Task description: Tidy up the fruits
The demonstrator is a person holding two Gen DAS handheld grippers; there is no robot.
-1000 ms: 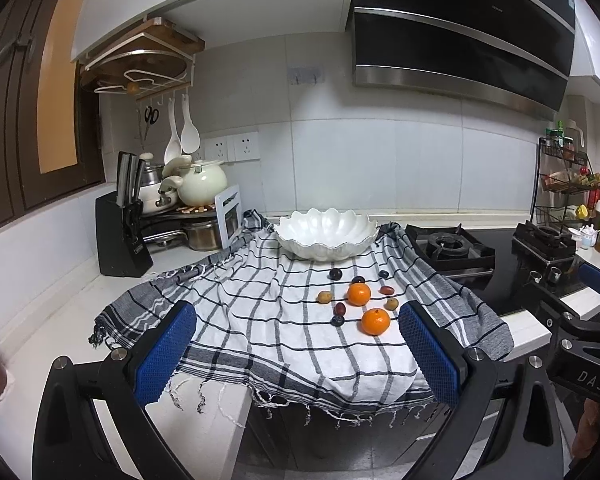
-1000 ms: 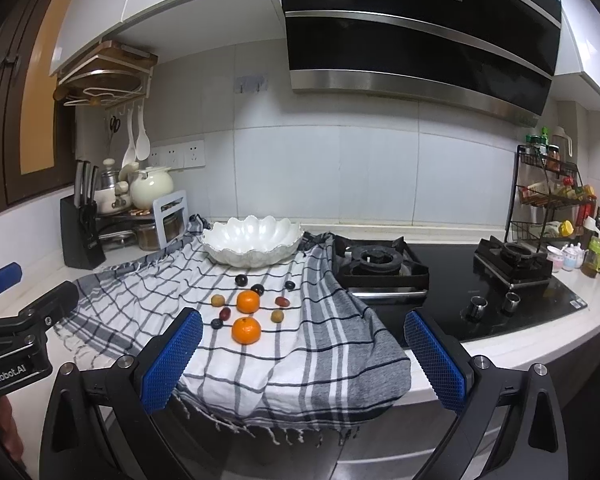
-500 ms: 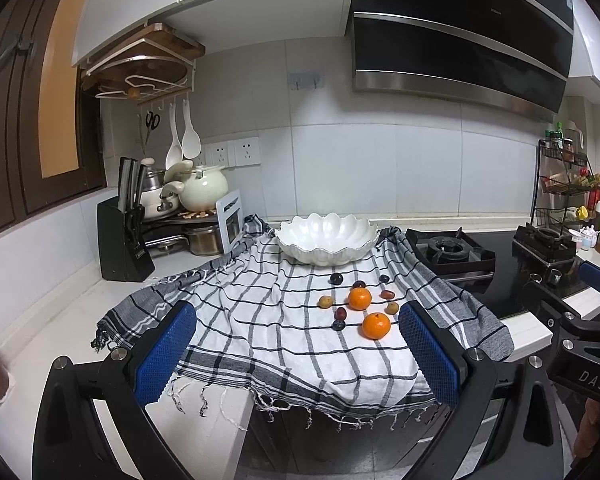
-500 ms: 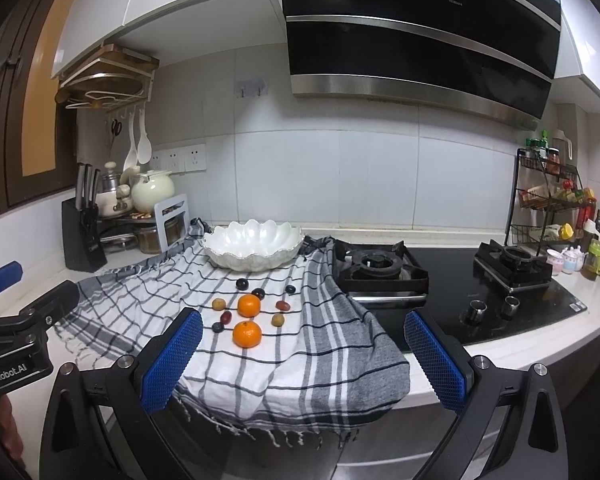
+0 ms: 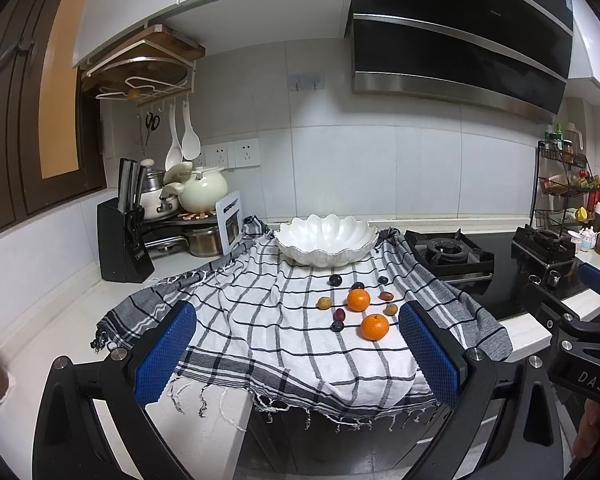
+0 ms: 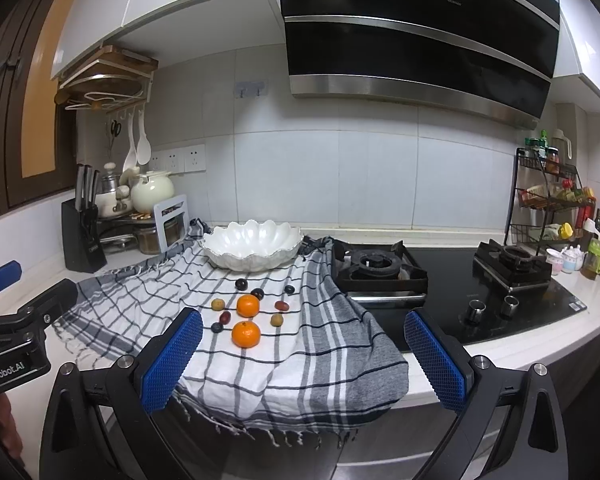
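Observation:
Two oranges, the near one (image 5: 374,327) (image 6: 246,334) and the far one (image 5: 358,299) (image 6: 248,305), lie on a checked cloth (image 5: 260,312) (image 6: 300,344) among several small dark, red and yellow-brown fruits. Behind them stands an empty white scalloped bowl (image 5: 326,240) (image 6: 253,245). My left gripper (image 5: 296,354) is open, held before the counter edge, well short of the fruit. My right gripper (image 6: 304,360) is open too, also back from the counter. Nothing is between either pair of blue pads.
A knife block (image 5: 122,240), pots and a kettle (image 5: 202,194) crowd the back left corner. A black gas hob (image 6: 440,280) lies right of the cloth. A spice rack (image 6: 552,200) and bottles stand far right. The cloth overhangs the counter front.
Both grippers have risen slightly and the view has tilted a little; the fruits, bowl and cloth have not moved. Both stay open.

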